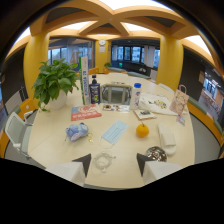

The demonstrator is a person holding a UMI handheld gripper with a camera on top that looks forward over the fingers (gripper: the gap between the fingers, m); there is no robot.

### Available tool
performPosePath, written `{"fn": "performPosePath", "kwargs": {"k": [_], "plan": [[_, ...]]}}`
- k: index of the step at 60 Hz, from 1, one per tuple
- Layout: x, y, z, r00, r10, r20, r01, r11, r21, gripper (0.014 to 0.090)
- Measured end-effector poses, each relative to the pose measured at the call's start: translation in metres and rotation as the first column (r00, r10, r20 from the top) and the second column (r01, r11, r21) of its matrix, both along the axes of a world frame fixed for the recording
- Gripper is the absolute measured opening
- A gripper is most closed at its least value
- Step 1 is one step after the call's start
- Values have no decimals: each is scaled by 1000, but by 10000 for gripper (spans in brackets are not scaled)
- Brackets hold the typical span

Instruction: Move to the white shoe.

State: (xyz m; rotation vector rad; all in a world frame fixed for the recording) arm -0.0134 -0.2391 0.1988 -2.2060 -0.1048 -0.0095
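**Approach to the white shoe not yet closed**

Gripper view: the gripper (114,162) hangs open and empty above the table (55,135), a coiled cable (103,160) between its fingers. The white shoe (166,138) lies at two o'clock, beyond the right finger, past a metal bowl (156,153). Judged: early approach; next swing right and forward.

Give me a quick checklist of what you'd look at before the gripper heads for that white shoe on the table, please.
1. Target in view: white shoe lies on the table, ahead and to the right of the fingers. Ok.
2. Gripper empty: fingers open, nothing held. Ok.
3. Path: a shiny metal object sits just ahead of the right finger, before the shoe. Not ok; steer round it.
4. Orange beside the shoe, apart from it. Ok.
5. Coiled cable between the fingertips; whether it would snag: cannot tell.
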Motion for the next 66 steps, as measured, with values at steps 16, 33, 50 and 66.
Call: {"fn": "performPosePath", "kwargs": {"k": [16, 33, 50, 66], "plan": [[10, -30, -3, 999, -47, 17, 47, 999, 18, 863], [116, -48, -20, 985, -151, 85, 151, 989, 6, 862], [242, 33, -47, 977, -188, 96, 187, 982, 14, 866], [298, 128, -86, 990, -124, 60, 126, 991, -38, 862]]}}
